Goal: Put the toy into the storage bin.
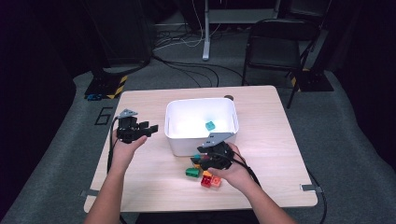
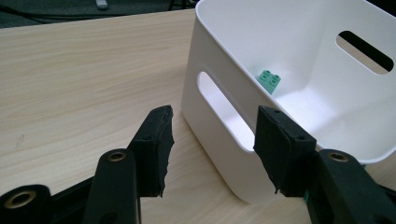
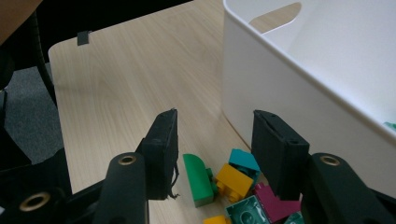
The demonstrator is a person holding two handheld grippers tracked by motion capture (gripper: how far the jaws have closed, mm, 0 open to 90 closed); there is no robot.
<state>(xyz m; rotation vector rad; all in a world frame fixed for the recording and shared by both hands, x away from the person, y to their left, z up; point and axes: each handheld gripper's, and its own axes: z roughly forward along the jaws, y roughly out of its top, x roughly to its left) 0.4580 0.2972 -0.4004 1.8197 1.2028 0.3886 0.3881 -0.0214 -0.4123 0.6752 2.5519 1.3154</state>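
A white bin (image 1: 171, 127) stands mid-table with one mint-green brick (image 1: 210, 125) inside; the left gripper view shows that brick (image 2: 270, 80) on the bin's floor. My left gripper (image 1: 152, 128) hovers open just left of the bin, its jaws (image 2: 212, 126) facing the handle slot in the near wall with nothing between them. My right gripper (image 1: 201, 157) is open in front of the bin, pointing down at a pile of bricks. Below its jaws (image 3: 215, 133) lie a green brick (image 3: 198, 179), a yellow brick (image 3: 232, 179), a teal brick (image 3: 245, 161) and a magenta brick (image 3: 273, 203); none is gripped.
More loose bricks, green (image 1: 192, 172), red (image 1: 206, 182) and orange (image 1: 215, 182), lie by the right hand near the table's front. The bin's wall (image 3: 280, 88) rises close on the right gripper's right. A black chair (image 1: 275, 42) and floor cables are beyond the table.
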